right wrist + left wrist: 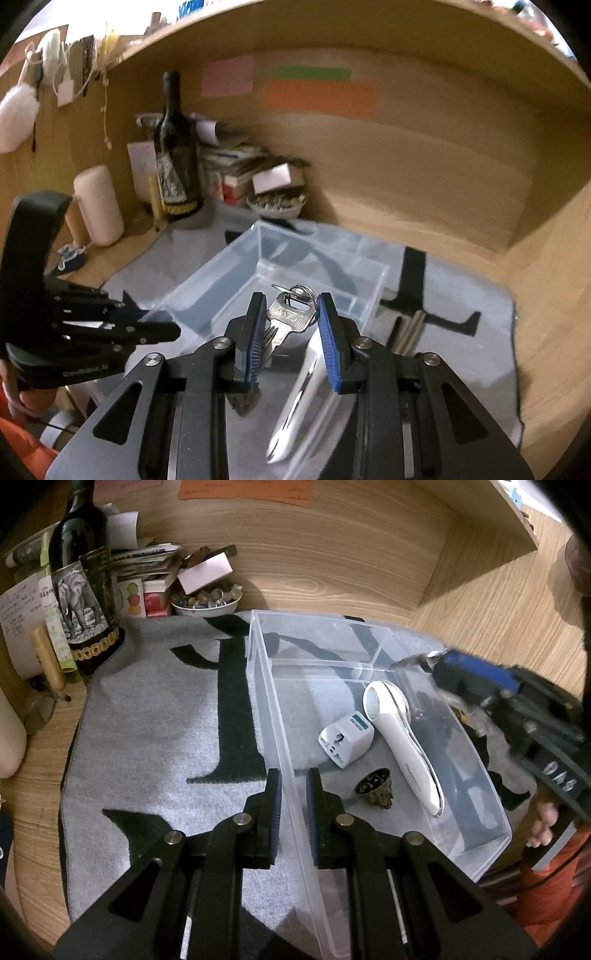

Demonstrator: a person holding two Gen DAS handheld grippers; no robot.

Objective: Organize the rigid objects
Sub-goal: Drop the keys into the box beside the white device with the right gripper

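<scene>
Left wrist view: a wooden bench (332,565) carries a grey towel with black lettering (155,716), and on the towel stands a clear rectangular plastic bin (273,716). A dark glass wine bottle with an elephant label (83,590) stands upright at the towel's far left corner, beside stacked papers and a small white bowl of glass marbles (207,603). Inside the bin lie a white handheld massager with a chrome edge (402,746), a white cube-shaped travel plug adapter (345,740) just beside its head, and a small dark bronze fluted cup (375,788) tipped on its side near the handle. The left tongs (293,794) straddle the bin's near left wall, one finger outside and one inside, with a gap on both sides of the wall, so they are parted and grip nothing. Right wrist view: the right tongs (291,325) hover above the bin (207,291), blurred by motion; a bunch of silver keys on a ring (291,314) sits between the blue pads, resting against the left pad with a gap to the right one, so a firm grip cannot be confirmed.
</scene>
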